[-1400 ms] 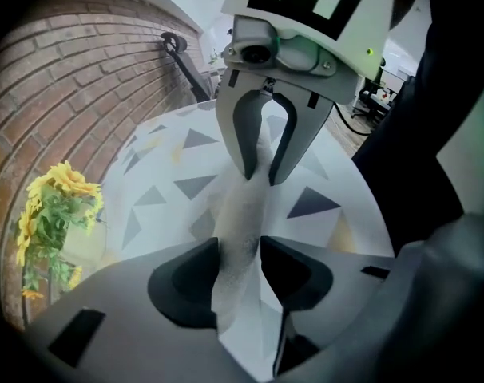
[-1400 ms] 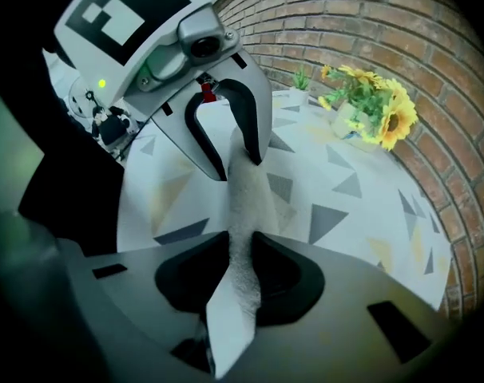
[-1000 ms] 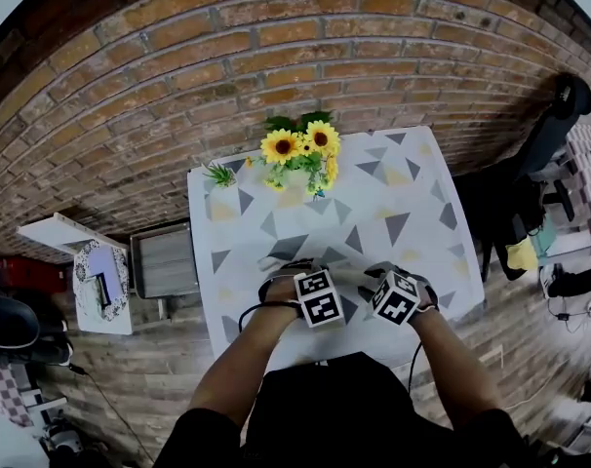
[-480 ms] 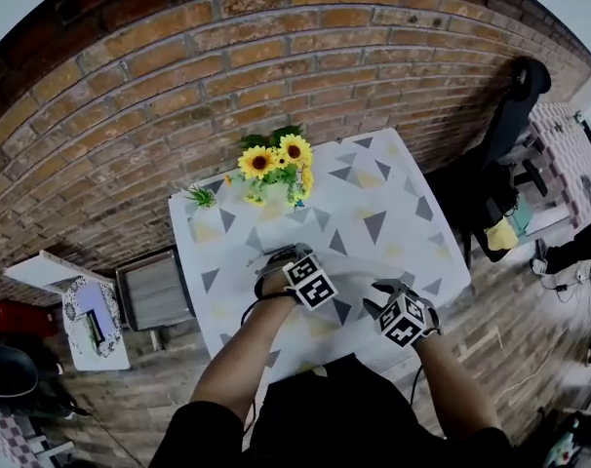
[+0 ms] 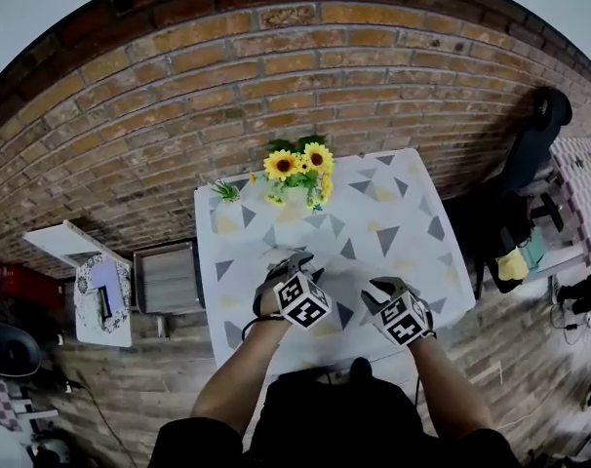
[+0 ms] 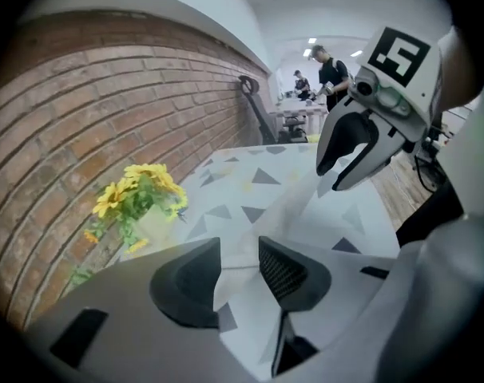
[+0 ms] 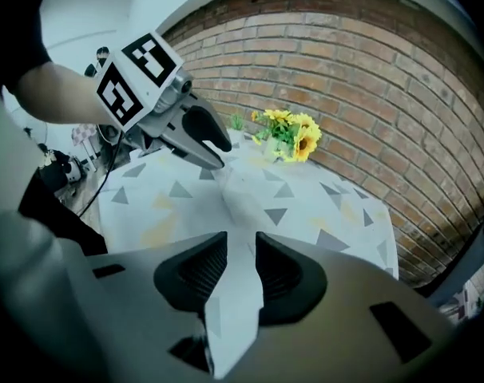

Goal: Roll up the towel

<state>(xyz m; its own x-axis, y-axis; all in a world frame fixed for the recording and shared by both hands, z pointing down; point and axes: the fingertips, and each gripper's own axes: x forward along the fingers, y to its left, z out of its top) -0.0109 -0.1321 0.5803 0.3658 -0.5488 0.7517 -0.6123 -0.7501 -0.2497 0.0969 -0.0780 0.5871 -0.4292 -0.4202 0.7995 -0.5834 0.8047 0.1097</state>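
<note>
The towel (image 5: 374,213) is a white cloth printed with grey and yellow triangles, spread over the table. My left gripper (image 5: 294,261) is at its near edge, left of centre, and my right gripper (image 5: 378,286) is beside it to the right. In the left gripper view, a lifted fold of towel (image 6: 234,254) is pinched in the left gripper (image 6: 240,266). In the right gripper view, the right gripper (image 7: 240,270) is closing its jaws on a raised strip of towel (image 7: 234,309) that fills the gap.
A pot of sunflowers (image 5: 300,169) stands on the far edge of the towel against the brick wall (image 5: 276,76). A metal crate (image 5: 166,279) and a small side table (image 5: 102,295) stand to the left, and a black chair (image 5: 530,154) to the right.
Both grippers have risen a little from the table at the towel's near edge. The head view has shifted.
</note>
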